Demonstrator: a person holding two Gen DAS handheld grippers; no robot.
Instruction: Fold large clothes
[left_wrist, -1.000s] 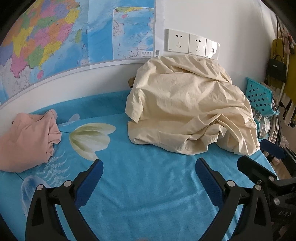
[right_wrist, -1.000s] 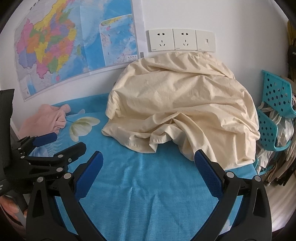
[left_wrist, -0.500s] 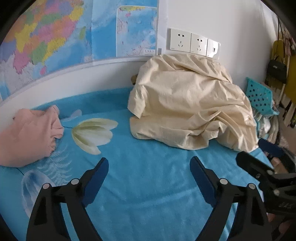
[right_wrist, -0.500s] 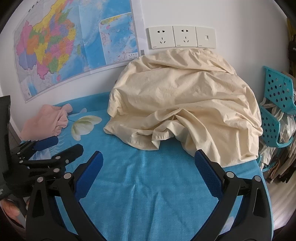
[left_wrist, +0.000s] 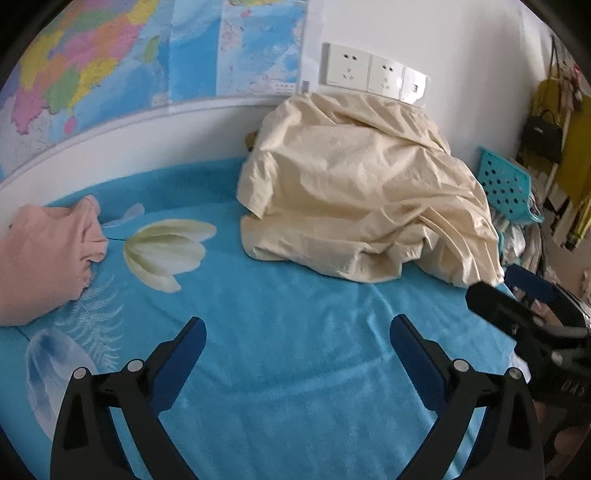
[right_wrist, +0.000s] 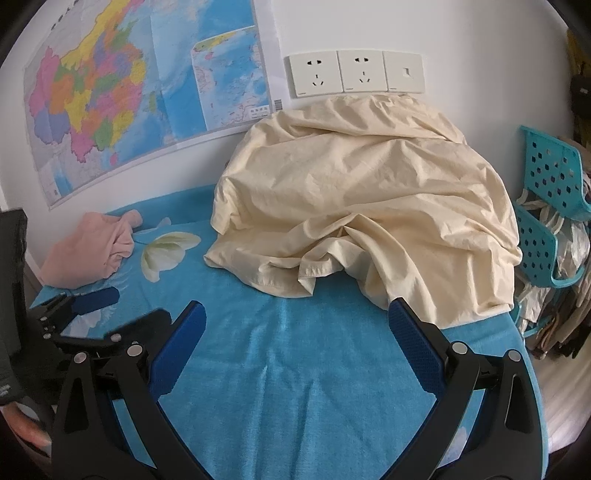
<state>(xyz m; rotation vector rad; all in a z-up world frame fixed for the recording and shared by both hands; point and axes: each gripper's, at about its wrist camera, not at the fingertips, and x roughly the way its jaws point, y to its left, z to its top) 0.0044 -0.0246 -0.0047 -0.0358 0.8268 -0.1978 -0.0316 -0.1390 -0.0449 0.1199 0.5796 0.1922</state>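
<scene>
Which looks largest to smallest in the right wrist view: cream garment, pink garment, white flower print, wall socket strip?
1. cream garment
2. pink garment
3. wall socket strip
4. white flower print

The pink garment and socket strip look close in size, so their order is unsure.

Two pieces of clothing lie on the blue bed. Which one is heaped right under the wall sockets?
The cream garment. Its big crumpled heap rises to the wall sockets. The smaller pink garment lies apart, at the left below the map.

Pink garment (left_wrist: 44, 254) cut off left; basket (right_wrist: 550, 206) partly hidden.
</scene>
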